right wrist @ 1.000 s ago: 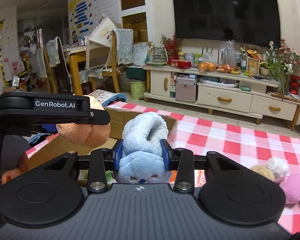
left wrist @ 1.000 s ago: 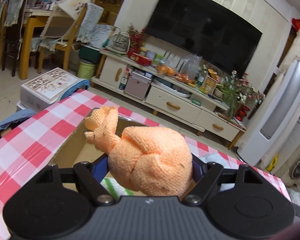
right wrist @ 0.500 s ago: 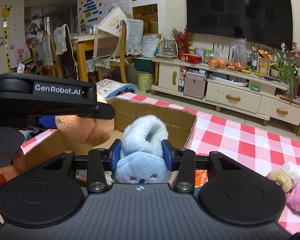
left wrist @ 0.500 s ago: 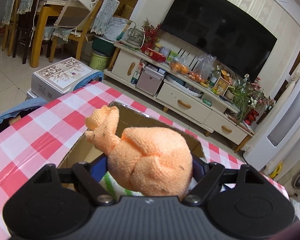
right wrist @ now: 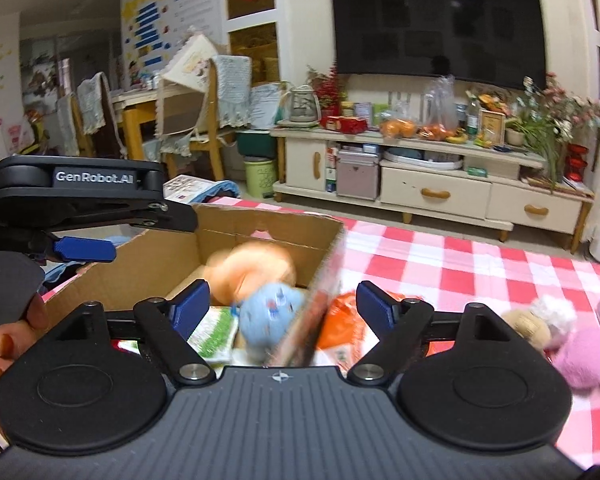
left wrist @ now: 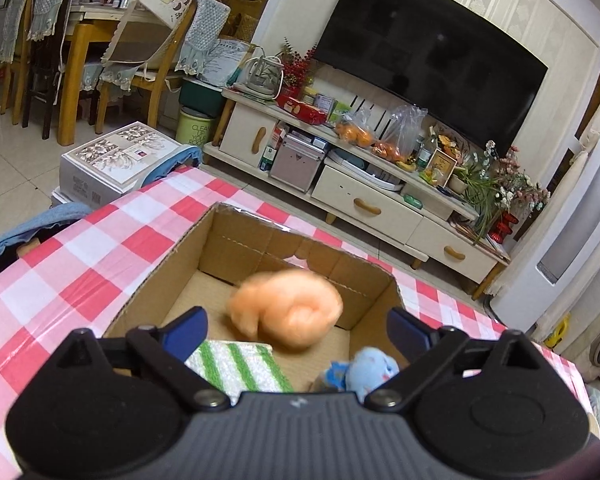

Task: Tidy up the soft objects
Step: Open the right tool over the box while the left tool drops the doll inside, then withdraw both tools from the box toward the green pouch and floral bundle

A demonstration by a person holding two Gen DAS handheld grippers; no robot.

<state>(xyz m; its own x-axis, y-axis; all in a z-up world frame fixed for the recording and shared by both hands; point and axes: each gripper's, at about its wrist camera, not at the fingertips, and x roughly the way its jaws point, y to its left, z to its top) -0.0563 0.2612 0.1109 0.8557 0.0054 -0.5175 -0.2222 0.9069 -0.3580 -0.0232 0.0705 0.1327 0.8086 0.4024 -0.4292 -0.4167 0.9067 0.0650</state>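
Observation:
An open cardboard box (left wrist: 168,264) (right wrist: 236,224) stands on the checked table. My left gripper (left wrist: 296,326) is open above it; the orange knitted toy (left wrist: 288,306) (right wrist: 252,268) is blurred, dropping inside the box. My right gripper (right wrist: 284,302) is open over the box's right wall; the light blue plush (right wrist: 270,308) (left wrist: 370,372) is blurred, falling just below it. A green-striped white cloth (left wrist: 236,364) (right wrist: 216,330) lies in the box. The left gripper shows in the right wrist view (right wrist: 86,250).
More plush toys, a tan one (right wrist: 530,326) and a pink one (right wrist: 580,354), lie on the red-and-white tablecloth (right wrist: 460,264) to the right. An orange packet (right wrist: 344,320) lies beside the box. A TV cabinet (left wrist: 364,196) stands beyond the table.
Both grippers opened. The orange toy left the left gripper and the blue plush left the right gripper; both are dropping into the box.

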